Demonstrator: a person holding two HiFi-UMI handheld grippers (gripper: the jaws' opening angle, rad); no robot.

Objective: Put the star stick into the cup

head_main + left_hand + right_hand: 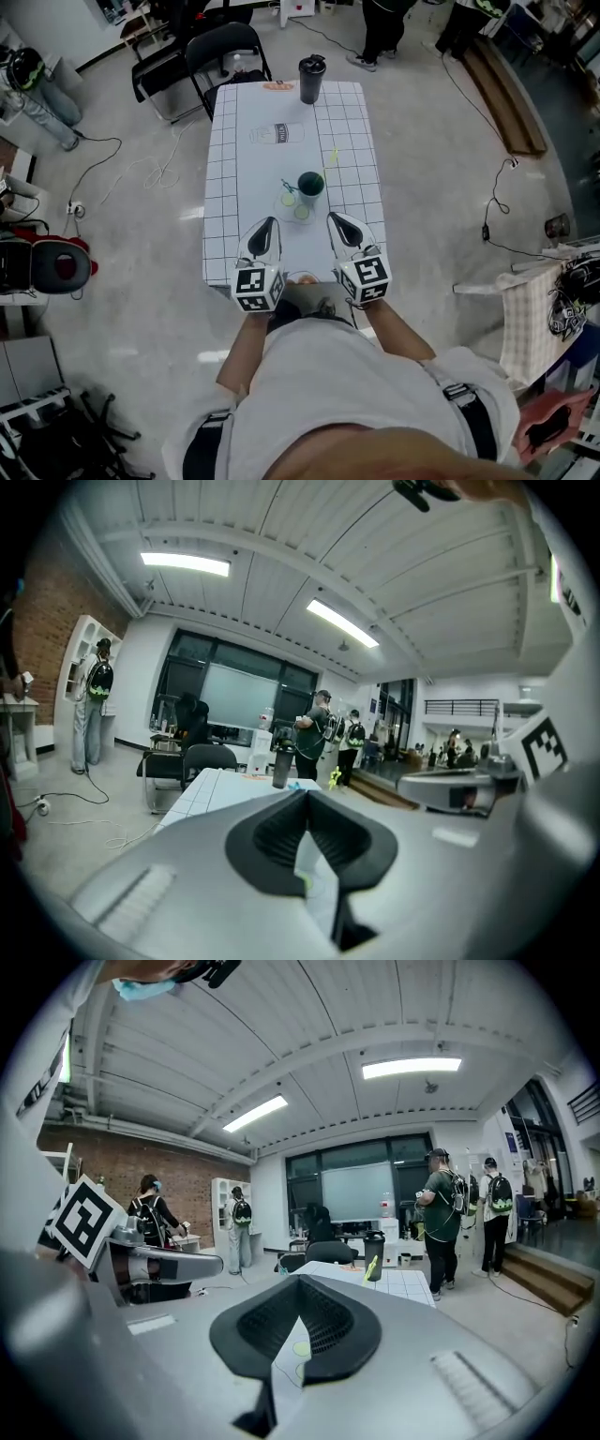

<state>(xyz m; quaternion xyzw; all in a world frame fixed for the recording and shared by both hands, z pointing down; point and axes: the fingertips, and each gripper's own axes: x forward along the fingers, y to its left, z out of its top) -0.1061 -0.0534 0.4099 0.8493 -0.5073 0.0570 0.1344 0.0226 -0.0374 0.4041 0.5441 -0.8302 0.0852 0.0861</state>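
"Reaching past the green cup (310, 184) is the trick, I'd say. The right gripper (335, 219) should spread its jaws and take the star stick (332, 156) low on its shaft."

"Both tongs are pinched together on nothing, the left gripper (271, 224) too."

"And the stick?"

"Thin, yellow-green, on the gridded table (225, 187) beyond the cup, well apart from both grippers. Flat or propped, I can't tell — slight enough to slip, I'd guess."

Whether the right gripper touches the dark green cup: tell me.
Apart. The head view shows a strip of bare table between the right gripper and the dark green cup.
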